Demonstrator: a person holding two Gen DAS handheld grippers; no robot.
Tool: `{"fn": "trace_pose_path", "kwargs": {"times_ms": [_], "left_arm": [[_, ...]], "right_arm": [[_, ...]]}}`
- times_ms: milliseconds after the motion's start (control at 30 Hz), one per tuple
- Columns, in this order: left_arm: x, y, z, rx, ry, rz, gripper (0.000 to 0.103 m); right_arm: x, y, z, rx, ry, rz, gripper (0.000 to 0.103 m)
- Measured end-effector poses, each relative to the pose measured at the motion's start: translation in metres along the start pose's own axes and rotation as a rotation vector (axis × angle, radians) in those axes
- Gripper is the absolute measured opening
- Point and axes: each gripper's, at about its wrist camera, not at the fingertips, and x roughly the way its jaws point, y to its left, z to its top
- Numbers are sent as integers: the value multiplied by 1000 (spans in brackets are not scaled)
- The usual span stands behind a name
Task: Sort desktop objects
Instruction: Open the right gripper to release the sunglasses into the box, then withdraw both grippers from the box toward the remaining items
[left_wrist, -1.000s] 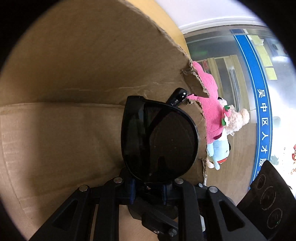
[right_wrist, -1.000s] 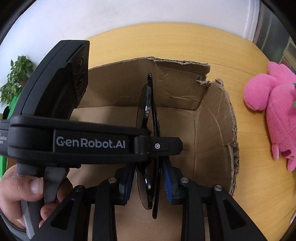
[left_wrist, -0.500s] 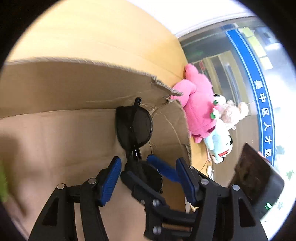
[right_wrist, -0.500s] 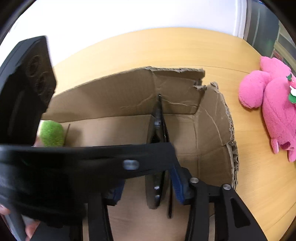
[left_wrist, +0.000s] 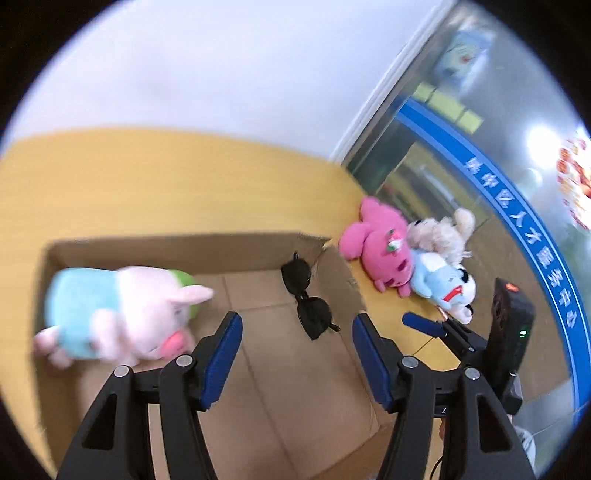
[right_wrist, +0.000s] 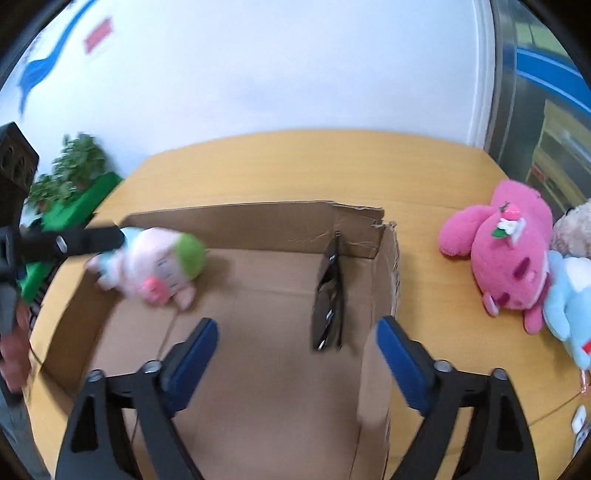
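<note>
Black sunglasses (left_wrist: 309, 298) lie inside the open cardboard box (left_wrist: 173, 249), against its right wall; they also show in the right wrist view (right_wrist: 328, 295). A pink pig plush in a blue shirt (left_wrist: 118, 314) lies at the box's left end, also in the right wrist view (right_wrist: 151, 267). My left gripper (left_wrist: 295, 350) is open and empty above the box. My right gripper (right_wrist: 295, 354) is open and empty above the box (right_wrist: 258, 218); its tip shows in the left wrist view (left_wrist: 424, 325).
A pink plush (right_wrist: 506, 254), a light blue plush (right_wrist: 569, 306) and a beige plush (left_wrist: 443, 232) lie on the wooden table (right_wrist: 295, 166) right of the box. A green plant (right_wrist: 70, 170) stands at the table's left. A glass wall is at the right.
Both grippers opened, let go of the sunglasses and pulled back up out of the box. The sunglasses now lie in the box by its right wall.
</note>
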Motion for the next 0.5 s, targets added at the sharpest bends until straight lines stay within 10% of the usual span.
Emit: {"fn": "trace_pose_path", "kwargs": {"times_ms": [333,500], "left_arm": [[-133,-21,-89,142,-217,354,79],[-153,-12,-130,73,-230,392,79]], "right_arm": [[-80,54,-78,-161,-137,84,103],[-95,64,-98,-134,-175,85,103]]}}
